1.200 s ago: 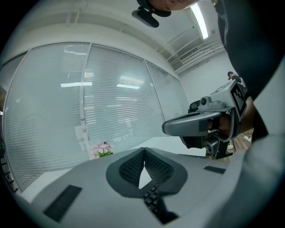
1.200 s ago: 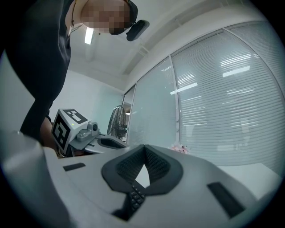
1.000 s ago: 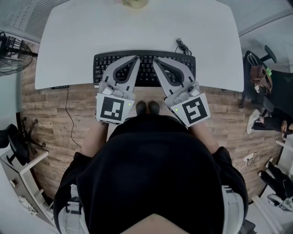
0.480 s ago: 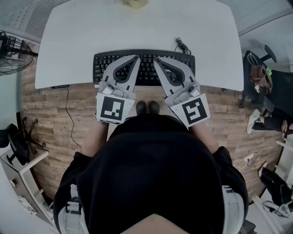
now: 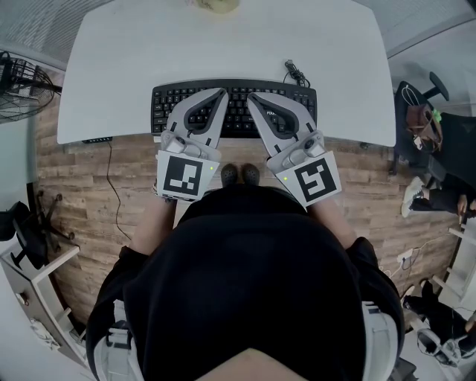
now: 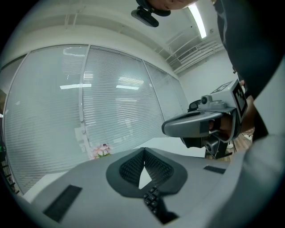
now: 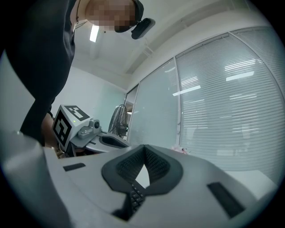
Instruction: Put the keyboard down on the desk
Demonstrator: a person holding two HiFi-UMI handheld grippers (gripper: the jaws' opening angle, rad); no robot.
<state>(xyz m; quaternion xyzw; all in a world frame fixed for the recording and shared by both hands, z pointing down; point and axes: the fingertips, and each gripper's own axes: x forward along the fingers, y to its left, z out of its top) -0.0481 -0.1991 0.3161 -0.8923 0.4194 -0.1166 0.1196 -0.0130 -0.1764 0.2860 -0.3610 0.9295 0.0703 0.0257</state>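
Note:
A black keyboard (image 5: pixel 169 108) lies flat on the white desk (image 5: pixel 223 45), along its near edge. My left gripper (image 5: pixel 222 94) rests over the keyboard's left half, shut, its fingertips meeting with nothing between them. Over the right half, my right gripper (image 5: pixel 251 97) is shut the same way. In the left gripper view the jaws (image 6: pixel 144 150) touch at the tips, and keyboard keys (image 6: pixel 152 198) show through the gap below them. The right gripper view shows its jaws (image 7: pixel 144 147) closed over keys (image 7: pixel 136 196). Neither gripper clamps the keyboard.
A coiled black cable (image 5: pixel 296 73) lies just behind the keyboard's right end. A pale object (image 5: pixel 216 4) sits at the desk's far edge. A fan (image 5: pixel 16 82) stands left of the desk and a chair (image 5: pixel 425 119) to its right, on wood flooring.
Both grippers and the keyboard stay where they were. Only a person at the lower right edge of the room has shifted.

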